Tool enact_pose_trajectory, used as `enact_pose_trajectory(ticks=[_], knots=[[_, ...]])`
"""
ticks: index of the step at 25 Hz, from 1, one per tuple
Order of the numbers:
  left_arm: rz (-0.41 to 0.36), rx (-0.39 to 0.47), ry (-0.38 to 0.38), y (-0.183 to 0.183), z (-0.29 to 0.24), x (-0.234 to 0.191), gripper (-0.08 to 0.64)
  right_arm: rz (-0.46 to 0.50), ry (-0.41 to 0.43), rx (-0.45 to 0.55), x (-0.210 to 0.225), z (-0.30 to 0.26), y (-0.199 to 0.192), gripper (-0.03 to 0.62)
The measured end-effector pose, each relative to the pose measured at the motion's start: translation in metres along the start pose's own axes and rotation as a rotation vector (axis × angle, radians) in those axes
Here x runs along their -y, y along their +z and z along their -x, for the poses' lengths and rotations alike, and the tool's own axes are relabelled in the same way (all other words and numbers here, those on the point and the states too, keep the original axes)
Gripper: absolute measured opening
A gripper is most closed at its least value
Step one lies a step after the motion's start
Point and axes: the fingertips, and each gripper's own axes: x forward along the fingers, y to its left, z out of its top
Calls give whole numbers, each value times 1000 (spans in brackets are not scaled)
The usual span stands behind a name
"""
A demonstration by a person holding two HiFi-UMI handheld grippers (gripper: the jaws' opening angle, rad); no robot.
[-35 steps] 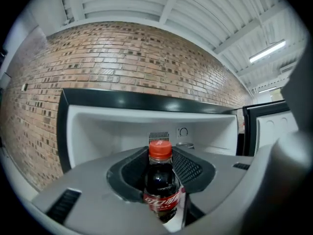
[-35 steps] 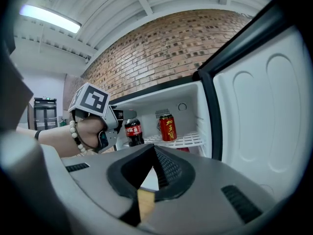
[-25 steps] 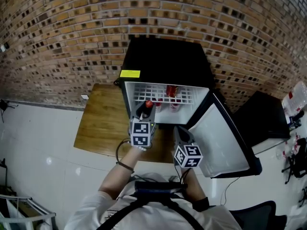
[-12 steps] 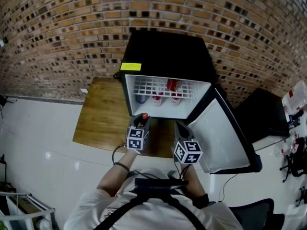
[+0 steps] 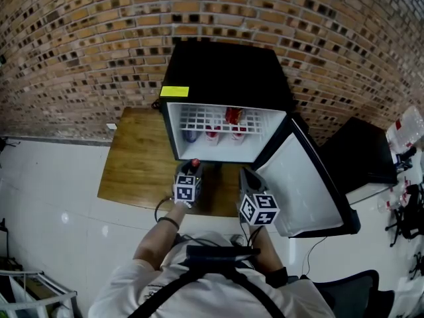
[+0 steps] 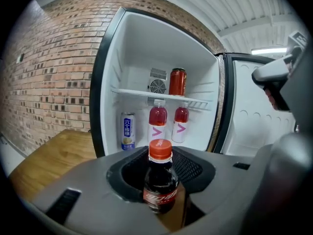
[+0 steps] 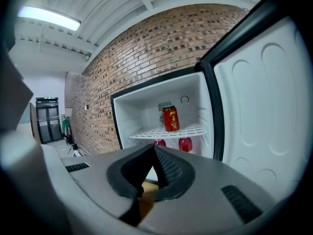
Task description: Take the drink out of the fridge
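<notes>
A dark cola bottle (image 6: 160, 185) with a red cap stands upright between the jaws of my left gripper (image 6: 160, 166), which is shut on it. In the head view that gripper (image 5: 191, 172) holds the bottle (image 5: 194, 163) just outside the open fridge (image 5: 225, 71), over the wooden board (image 5: 132, 164). My right gripper (image 5: 246, 176) hovers to its right, in front of the fridge opening. Its jaws (image 7: 154, 150) meet at the tips with nothing between them.
Inside the fridge a red can (image 6: 177, 82) stands on the wire shelf, with two pink bottles (image 6: 157, 124) and a blue-and-white can (image 6: 127, 131) below. The fridge door (image 5: 301, 184) swings open to the right. A brick wall (image 5: 79, 52) runs behind.
My left gripper has drawn back from the fridge mouth toward the person, carrying the cola bottle out over the wooden board. The right gripper has barely moved.
</notes>
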Motion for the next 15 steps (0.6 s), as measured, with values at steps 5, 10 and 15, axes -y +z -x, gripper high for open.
enact_pose_trajectory(ticks=[5, 10, 15], knots=[[-21, -22, -9, -15, -7, 2, 147, -2, -7, 1, 2, 2, -1, 15], [-30, -37, -10, -29, -7, 1, 147, -5, -11, -1, 4, 4, -3, 15], [-43, -37, -12, -38, -4, 1, 147, -9, -17, 0, 7, 6, -3, 15]])
